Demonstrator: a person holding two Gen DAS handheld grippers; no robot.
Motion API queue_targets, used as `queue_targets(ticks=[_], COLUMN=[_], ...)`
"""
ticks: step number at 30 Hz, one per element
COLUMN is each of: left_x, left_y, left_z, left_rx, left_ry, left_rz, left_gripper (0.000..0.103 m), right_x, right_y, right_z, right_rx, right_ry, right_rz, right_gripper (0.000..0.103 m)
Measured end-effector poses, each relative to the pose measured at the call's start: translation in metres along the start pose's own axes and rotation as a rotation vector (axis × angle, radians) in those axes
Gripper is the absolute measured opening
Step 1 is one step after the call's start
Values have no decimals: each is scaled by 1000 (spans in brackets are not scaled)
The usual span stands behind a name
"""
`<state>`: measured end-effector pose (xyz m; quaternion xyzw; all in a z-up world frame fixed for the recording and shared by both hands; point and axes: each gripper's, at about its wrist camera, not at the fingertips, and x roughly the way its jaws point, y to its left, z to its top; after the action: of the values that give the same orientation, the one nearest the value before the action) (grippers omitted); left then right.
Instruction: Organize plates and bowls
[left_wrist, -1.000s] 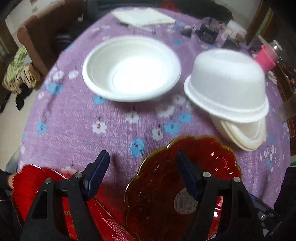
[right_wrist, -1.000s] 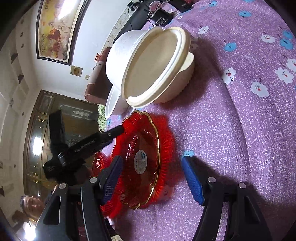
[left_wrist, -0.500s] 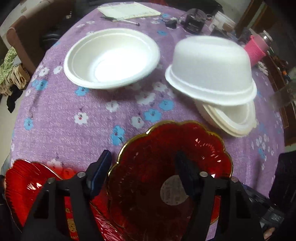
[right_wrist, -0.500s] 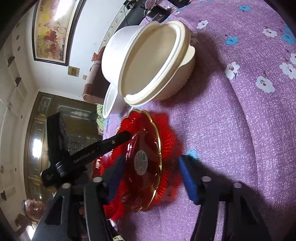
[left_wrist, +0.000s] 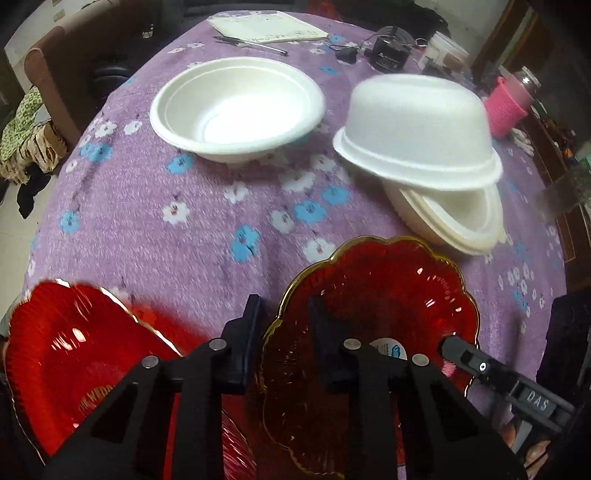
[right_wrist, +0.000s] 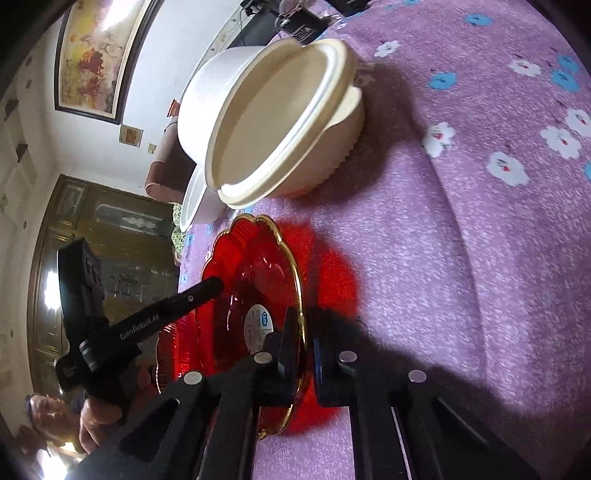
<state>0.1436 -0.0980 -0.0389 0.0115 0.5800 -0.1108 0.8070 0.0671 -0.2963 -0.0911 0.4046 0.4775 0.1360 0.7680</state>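
A red glass plate (left_wrist: 388, 295) with a gold scalloped rim lies at the near edge of the purple floral cloth. My left gripper (left_wrist: 286, 317) straddles its left rim; the jaws are closing and the pads stand a little off the glass. On the opposite rim of the red plate (right_wrist: 258, 280), my right gripper (right_wrist: 304, 326) is shut. A second red plate (left_wrist: 74, 350) lies at the lower left. One white foam bowl (left_wrist: 236, 110) stands upright. Another white bowl (left_wrist: 417, 125) rests upside down and tilted on a stack of cream bowls (left_wrist: 461, 221).
At the table's far side lie a notebook (left_wrist: 266, 29), a pen (left_wrist: 251, 42), a black device (left_wrist: 388, 55) and a pink cup (left_wrist: 506, 110). A brown chair (left_wrist: 48, 74) stands left of the table. A person's hand (right_wrist: 99, 417) holds the left gripper.
Both pairs of jaws have narrowed. The right pair has closed on the red plate's rim. The left gripper has shifted so the plate's left rim now sits between its fingers.
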Motion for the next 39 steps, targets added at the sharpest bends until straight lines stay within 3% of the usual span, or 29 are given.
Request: queue_targets(ticks=[11, 23, 31, 39], left_x=[-26, -70, -119, -153], left_y=[-33, -33, 3, 61], left_z=[-45, -101, -130, -119], left_rx=[25, -7, -61, -128], left_ry=[-25, -122, -204, -270], left_rz=[-59, -44, -9, 90], left_gripper=[22, 21, 21, 21], right_x=[-55, -96, -101, -75], right_y=[-9, 4, 46, 118], right_z=[-18, -68, -93, -96], right_rx=[-21, -102, -209, -328], right_ry=[-20, -10, 8, 31], right_rz=[-30, -41, -6, 48], right_gripper=[6, 6, 6, 6])
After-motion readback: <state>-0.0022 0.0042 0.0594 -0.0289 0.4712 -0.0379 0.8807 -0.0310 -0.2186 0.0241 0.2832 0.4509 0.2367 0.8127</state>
